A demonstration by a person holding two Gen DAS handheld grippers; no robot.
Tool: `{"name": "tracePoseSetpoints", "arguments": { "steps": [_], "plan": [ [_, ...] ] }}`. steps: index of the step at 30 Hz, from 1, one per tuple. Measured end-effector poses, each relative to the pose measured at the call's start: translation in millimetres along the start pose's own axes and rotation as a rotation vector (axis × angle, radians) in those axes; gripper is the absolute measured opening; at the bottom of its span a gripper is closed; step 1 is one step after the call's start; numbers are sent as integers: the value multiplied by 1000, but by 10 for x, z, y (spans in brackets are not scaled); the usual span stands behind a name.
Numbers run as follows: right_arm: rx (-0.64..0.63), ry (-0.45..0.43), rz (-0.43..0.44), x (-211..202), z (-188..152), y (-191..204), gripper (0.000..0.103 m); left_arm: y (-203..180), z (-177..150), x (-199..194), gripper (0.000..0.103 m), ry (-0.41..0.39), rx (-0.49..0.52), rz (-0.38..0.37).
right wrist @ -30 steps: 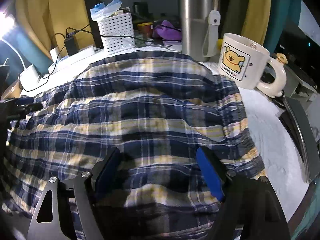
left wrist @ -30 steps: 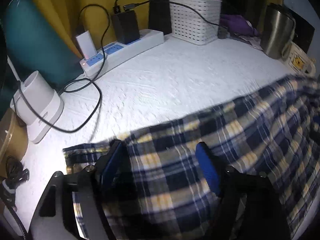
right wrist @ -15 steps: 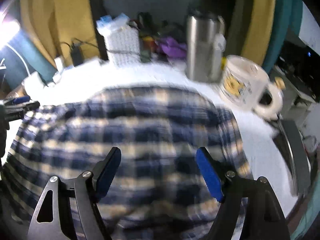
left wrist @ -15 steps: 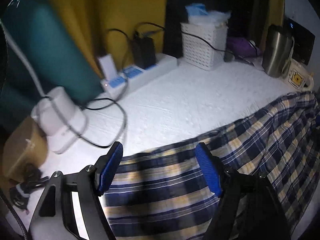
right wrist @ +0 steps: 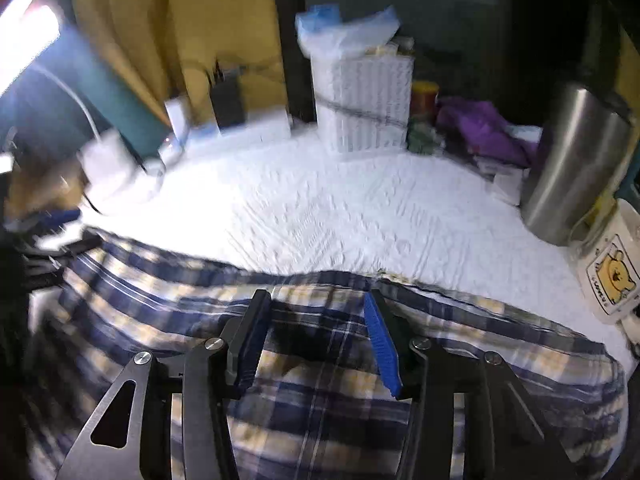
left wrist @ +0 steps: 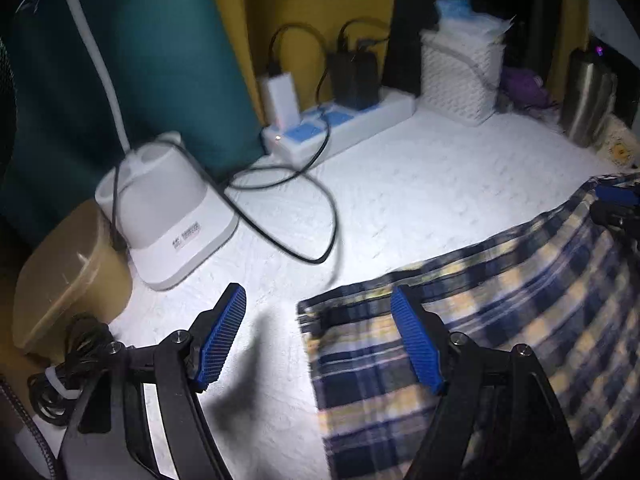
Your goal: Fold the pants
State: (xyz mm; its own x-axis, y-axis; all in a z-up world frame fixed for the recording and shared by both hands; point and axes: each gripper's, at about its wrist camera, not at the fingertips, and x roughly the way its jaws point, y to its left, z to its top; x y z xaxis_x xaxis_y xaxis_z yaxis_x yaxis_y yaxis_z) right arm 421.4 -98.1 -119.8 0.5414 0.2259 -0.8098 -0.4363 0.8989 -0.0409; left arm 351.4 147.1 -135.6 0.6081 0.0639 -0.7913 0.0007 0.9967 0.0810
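Note:
The blue, yellow and white plaid pants (left wrist: 500, 320) lie spread on the white table cover (left wrist: 420, 200), with their left end near my left gripper. My left gripper (left wrist: 316, 340) is open. Its left finger is over bare cover and its right finger (left wrist: 416, 344) is over the corner of the pants. In the right wrist view, my right gripper (right wrist: 316, 332) hovers over the far edge of the pants (right wrist: 320, 400). Its jaws are closing with plaid cloth under and between them, and the pads do not visibly press on it. Each gripper shows at the edge of the other's view.
A white lamp base (left wrist: 168, 216) with a looping black cable, a power strip (left wrist: 340, 124) with chargers and a tan container (left wrist: 68, 276) stand at the left. A white basket (right wrist: 364, 100), a steel tumbler (right wrist: 576, 168) and a bear mug (right wrist: 608, 272) line the back and right.
Both views now show much more bare white cover beyond the pants' far edge. My left gripper has come off the pants' left end. My right gripper's jaws have narrowed.

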Motion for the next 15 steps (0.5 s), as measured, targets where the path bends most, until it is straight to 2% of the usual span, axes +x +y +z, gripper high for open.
{"name": "tracePoseSetpoints", "arguments": {
  "steps": [2, 5, 10, 15],
  "plan": [
    [4, 24, -8, 86, -29, -26, 50, 29, -21, 99, 74, 19, -15, 0],
    [-8, 18, -24, 89, -42, -41, 50, 108, -40, 153, 75, 14, -63, -36],
    [-10, 9, -59, 24, -138, -83, 48, 241, -3, 227, 75, 35, -130, -40],
    [7, 12, -85, -27, -195, -156, 48, 288, 9, 137, 74, 21, -131, 10]
  ]
}}
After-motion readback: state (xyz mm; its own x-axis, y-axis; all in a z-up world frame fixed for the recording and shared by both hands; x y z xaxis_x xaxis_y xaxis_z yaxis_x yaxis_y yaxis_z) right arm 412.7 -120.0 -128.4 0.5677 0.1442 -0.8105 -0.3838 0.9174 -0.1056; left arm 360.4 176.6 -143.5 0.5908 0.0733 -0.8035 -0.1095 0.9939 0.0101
